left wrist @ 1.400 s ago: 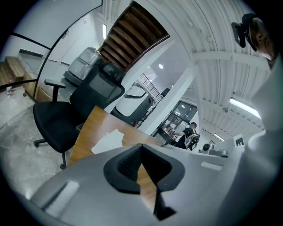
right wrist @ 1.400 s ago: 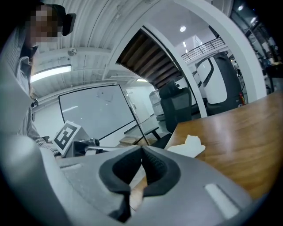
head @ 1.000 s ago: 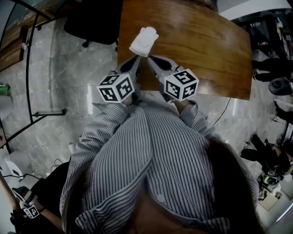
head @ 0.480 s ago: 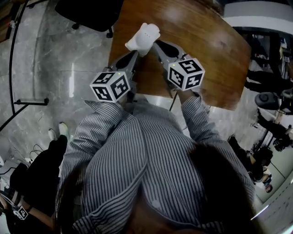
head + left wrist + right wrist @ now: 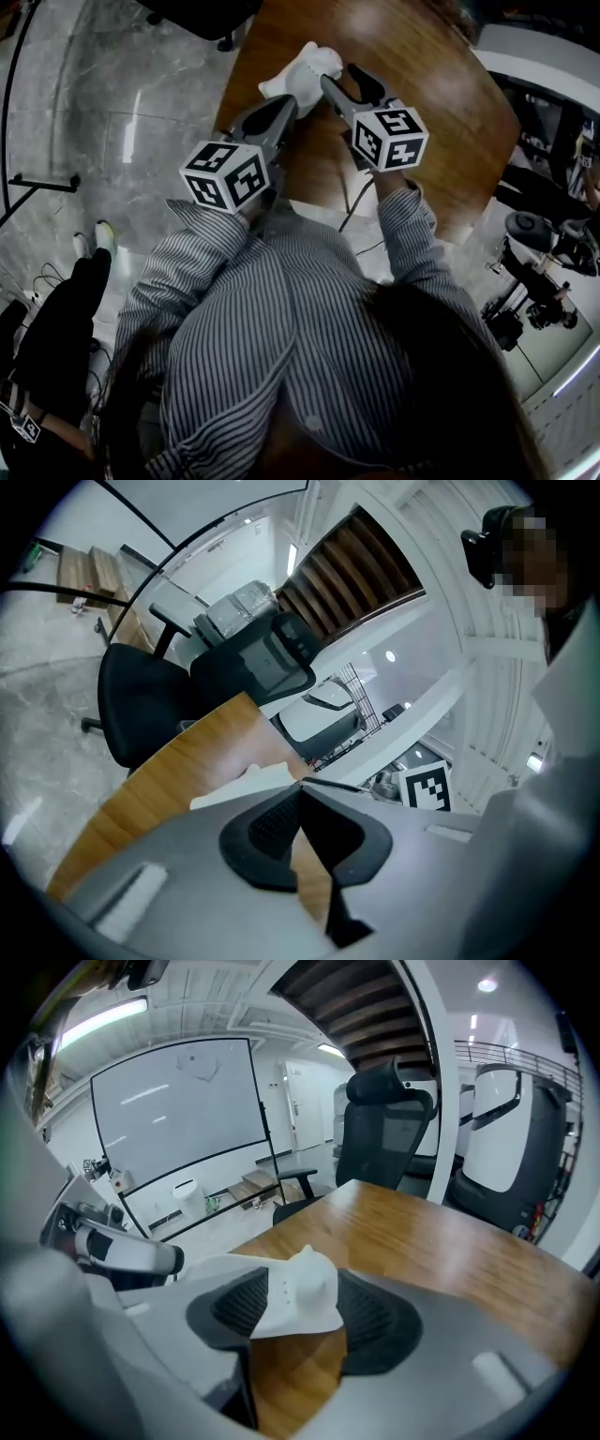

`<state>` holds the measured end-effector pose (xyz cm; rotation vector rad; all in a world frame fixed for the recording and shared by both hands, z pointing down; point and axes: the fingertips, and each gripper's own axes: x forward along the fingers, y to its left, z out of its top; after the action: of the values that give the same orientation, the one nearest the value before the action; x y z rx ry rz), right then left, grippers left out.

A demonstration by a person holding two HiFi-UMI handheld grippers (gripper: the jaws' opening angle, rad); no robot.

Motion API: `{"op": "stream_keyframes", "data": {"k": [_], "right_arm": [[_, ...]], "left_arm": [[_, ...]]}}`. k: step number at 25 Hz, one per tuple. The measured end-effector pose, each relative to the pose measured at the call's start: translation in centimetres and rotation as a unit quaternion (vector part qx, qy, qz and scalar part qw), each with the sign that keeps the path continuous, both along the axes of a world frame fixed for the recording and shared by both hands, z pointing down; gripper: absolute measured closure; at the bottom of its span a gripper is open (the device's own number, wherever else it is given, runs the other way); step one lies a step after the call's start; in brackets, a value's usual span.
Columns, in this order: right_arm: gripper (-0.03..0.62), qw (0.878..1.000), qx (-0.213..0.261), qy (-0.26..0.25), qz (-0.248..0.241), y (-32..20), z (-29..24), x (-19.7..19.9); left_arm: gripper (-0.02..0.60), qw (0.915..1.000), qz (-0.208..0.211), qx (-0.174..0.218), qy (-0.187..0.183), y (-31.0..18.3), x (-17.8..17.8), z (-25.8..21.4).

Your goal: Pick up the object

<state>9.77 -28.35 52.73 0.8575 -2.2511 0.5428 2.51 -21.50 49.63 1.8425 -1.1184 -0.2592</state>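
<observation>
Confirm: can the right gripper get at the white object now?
Likely yes. The right gripper has just been opening its jaws, and the white object sits between them, above the wooden table. Nothing blocks it; the pads do not press on it yet.

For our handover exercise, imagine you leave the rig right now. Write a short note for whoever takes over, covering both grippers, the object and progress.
Right gripper: open. Its jaws have just been opening, and the white object is between the pads, not clamped.
Left gripper: jaws together at the object's edge. A pinch can't be confirmed.
Object: at the table corner nearest the person.
Done: both grippers brought to it.
Left: close the right gripper on it and lift.
</observation>
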Motion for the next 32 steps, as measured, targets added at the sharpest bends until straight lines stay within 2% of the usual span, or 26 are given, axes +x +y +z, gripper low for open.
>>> {"op": "stream_keyframes", "data": {"k": [4, 18, 22, 27, 32], "right_arm": [[0.362, 1.000, -0.020, 0.004, -0.017, -0.9, 1.5, -0.1], [0.354, 0.998, -0.057, 0.002, -0.039, -2.6, 3.9, -1.0], [0.359, 0.997, -0.075, -0.015, -0.017, -2.5, 4.4, -1.0], [0.364, 0.997, -0.077, -0.014, -0.010, -2.5, 4.4, -0.7], [0.364, 0.996, -0.074, -0.033, 0.027, -2.7, 3.1, -0.4]], "left_arm": [[0.580, 0.9997, -0.012, -0.018, 0.013, -0.2, -0.2, 0.8], [0.580, 0.9986, -0.032, -0.017, 0.037, -1.3, -1.3, 0.1], [0.580, 0.9987, -0.034, -0.010, 0.037, -1.4, -1.6, 0.0], [0.580, 0.9989, -0.029, -0.013, 0.034, -1.2, -1.5, 0.0], [0.580, 0.9995, -0.014, -0.006, 0.028, -0.8, -1.4, -1.0]]}}
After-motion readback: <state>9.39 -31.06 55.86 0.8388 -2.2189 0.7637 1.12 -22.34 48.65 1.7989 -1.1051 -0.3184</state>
